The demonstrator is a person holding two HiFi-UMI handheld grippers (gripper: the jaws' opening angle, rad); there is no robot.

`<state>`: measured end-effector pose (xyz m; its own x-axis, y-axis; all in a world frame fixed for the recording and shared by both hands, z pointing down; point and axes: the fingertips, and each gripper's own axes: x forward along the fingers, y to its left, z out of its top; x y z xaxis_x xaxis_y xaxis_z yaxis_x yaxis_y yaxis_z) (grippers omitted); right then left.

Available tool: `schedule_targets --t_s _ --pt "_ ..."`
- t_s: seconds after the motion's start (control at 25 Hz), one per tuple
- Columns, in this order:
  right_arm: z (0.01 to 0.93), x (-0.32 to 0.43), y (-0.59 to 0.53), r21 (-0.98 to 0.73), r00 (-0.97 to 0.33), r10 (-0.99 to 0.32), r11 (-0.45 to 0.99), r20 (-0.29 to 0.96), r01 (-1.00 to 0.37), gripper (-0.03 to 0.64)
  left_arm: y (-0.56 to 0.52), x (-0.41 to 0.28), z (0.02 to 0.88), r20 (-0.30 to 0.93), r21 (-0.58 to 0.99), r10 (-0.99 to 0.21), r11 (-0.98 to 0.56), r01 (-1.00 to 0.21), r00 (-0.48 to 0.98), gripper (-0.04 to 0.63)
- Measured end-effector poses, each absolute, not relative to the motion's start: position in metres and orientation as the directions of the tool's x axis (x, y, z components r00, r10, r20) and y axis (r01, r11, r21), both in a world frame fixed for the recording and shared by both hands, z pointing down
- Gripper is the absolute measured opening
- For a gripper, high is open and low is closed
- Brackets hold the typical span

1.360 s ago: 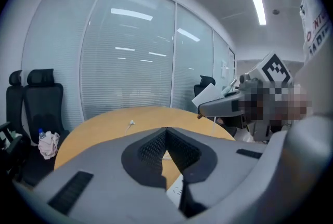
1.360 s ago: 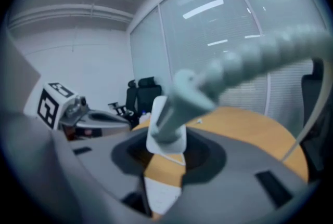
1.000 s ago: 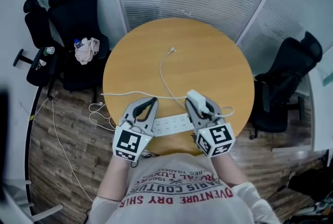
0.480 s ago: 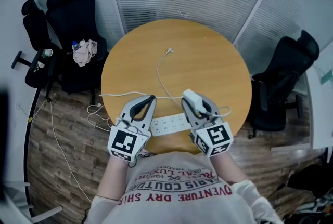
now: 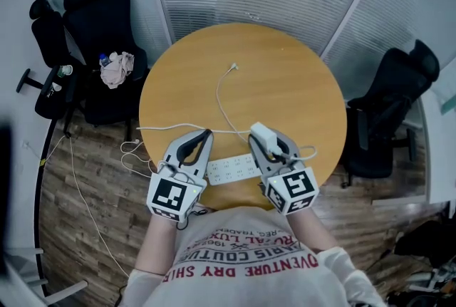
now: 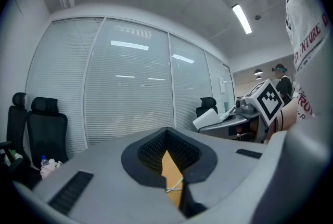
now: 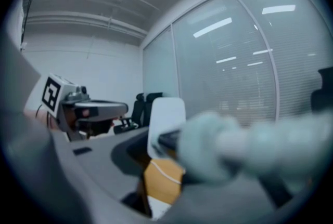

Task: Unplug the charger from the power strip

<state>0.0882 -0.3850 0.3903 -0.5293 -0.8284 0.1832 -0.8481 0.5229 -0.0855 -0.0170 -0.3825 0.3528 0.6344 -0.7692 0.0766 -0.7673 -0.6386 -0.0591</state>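
A white power strip (image 5: 231,169) lies near the front edge of the round wooden table (image 5: 285,85). My right gripper (image 5: 269,137) is shut on a white charger (image 5: 262,134), which sits just beyond the strip's right end. In the right gripper view the charger (image 7: 165,123) stands upright between the jaws, behind a blurred cable. The charger's thin white cable (image 5: 221,102) runs across the table to a loose plug end. To the left of the strip my left gripper (image 5: 204,134) is shut, and its tips (image 6: 166,132) meet on nothing.
The strip's cord runs off the table's left edge to coiled cables on the wood floor (image 5: 132,154). Black office chairs stand at left (image 5: 107,21), one with a cloth and a bottle on it, and at right (image 5: 395,99). Blinds line the far wall.
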Motion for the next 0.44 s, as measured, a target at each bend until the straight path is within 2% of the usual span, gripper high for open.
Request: schedule_targets --t_s 0.44 --pt "0.398 0.083 -0.383 -0.091 -0.533 -0.82 0.526 0.207 -0.845 0.154 -0.381 -0.018 0.363 0.101 -0.049 -0.768 -0.639 -0.768 0.633 0.034"
